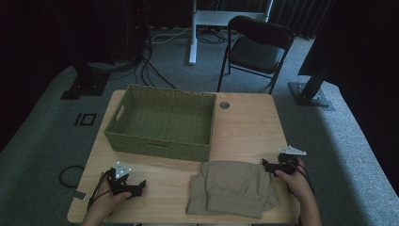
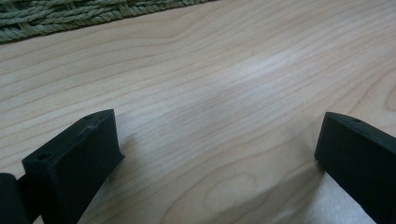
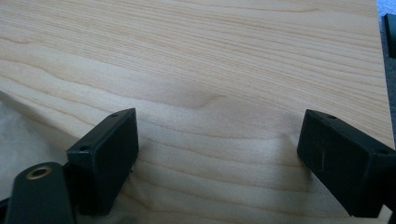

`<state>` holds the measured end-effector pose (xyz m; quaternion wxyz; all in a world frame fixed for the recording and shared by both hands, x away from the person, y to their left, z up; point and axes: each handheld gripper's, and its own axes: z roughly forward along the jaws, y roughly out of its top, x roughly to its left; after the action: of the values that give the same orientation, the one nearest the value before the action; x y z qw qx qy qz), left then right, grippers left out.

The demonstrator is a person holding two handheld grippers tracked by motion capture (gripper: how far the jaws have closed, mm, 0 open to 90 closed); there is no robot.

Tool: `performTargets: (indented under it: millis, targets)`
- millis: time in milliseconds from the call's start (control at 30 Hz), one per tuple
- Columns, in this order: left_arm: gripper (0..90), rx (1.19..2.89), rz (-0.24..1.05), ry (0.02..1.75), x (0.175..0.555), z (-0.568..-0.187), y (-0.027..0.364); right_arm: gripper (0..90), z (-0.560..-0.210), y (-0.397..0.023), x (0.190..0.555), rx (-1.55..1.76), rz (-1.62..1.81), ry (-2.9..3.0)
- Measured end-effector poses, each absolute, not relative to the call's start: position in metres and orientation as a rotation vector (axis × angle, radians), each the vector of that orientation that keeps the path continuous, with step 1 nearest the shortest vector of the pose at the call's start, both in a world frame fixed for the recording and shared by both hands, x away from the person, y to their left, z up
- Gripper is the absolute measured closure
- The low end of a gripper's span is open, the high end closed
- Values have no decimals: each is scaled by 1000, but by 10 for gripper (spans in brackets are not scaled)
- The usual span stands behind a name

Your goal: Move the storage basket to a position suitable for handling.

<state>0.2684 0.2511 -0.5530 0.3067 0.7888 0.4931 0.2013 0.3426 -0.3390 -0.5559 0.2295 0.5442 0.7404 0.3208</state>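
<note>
A folded tan garment [image 1: 231,194] lies on the wooden surface [image 1: 249,127] at about 6 o'clock, just in front of the green woven basket [image 1: 162,121], which takes up the 10 to 12 o'clock part. The right gripper [image 1: 266,164] sits at 4 o'clock at the garment's upper right corner, its fingers [image 3: 105,154] spread wide with nothing between them over bare wood and pale cloth at their base. The left gripper [image 1: 141,184] rests at 8 o'clock, well apart from the garment, its fingers [image 2: 74,163] likewise spread over bare wood.
</note>
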Motion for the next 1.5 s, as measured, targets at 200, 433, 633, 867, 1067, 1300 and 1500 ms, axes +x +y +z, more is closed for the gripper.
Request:
performTargets:
  millis: [200, 433, 633, 867, 1067, 1300, 1500]
  targets:
    - [6, 2114, 509, 1242, 263, -553, 259, 122, -556, -339, 343, 1486, 888, 2050]
    - [18, 2122, 532, 1227, 260, -552, 270, 125, -555, -339, 344, 1490, 888, 2047]
    - [96, 2086, 545, 1246, 261, -549, 282, 127, -548, -338, 347, 1508, 933, 2009]
    - [96, 2062, 556, 1250, 264, -546, 289, 125, -533, -331, 352, 1497, 981, 1981]
    - [96, 2049, 575, 1248, 267, -541, 291, 124, -519, -320, 356, 1458, 993, 1982]
    - [96, 2021, 581, 1262, 270, -533, 297, 124, -506, -312, 357, 1422, 1026, 1984]
    - [96, 1995, 595, 1262, 273, -526, 299, 125, -495, -299, 357, 1407, 1066, 1979]
